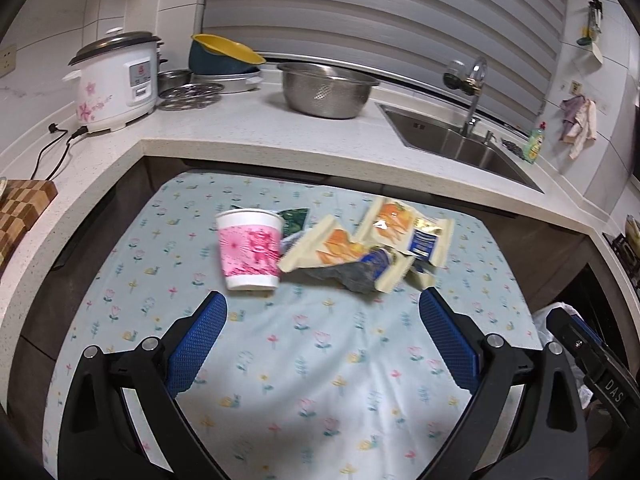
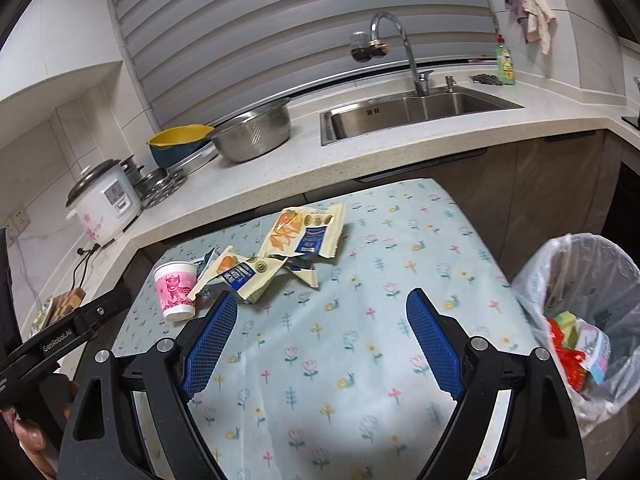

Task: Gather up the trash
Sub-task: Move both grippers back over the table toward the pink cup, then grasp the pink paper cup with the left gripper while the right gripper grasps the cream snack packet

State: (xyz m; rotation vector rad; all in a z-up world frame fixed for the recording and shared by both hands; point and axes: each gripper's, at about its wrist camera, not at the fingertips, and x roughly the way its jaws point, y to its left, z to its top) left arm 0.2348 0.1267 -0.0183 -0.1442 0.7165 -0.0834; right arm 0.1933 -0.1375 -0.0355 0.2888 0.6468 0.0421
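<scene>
- Pale floral cloth (image 1: 320,380) over the table, in the crook of an L-shaped stone counter (image 1: 248,128).
- Pink-and-white paper cup (image 1: 248,248) upright near the table's far left corner; in the right wrist view (image 2: 176,286) just beyond the left gripper's black body.
- Cream snack wrappers (image 1: 360,256) crumpled beside the cup, one touching its side, spread along the far edge (image 2: 296,240); a dark green scrap (image 1: 294,218) behind the cup.
- Left gripper (image 1: 322,312) wide open over bare cloth, nothing between the blue pads (image 1: 200,344), short of the cup and wrappers.
- Right gripper (image 2: 320,308) also spread wide and empty; left pad tip (image 2: 216,320) just beside the nearest wrapper, contact impossible to tell.
- Lined bin (image 2: 580,280) off the table's right edge, red and green scraps inside.
- Steel colander (image 1: 326,88), rice cooker (image 1: 116,80) and sink (image 1: 460,140) on the counter.
</scene>
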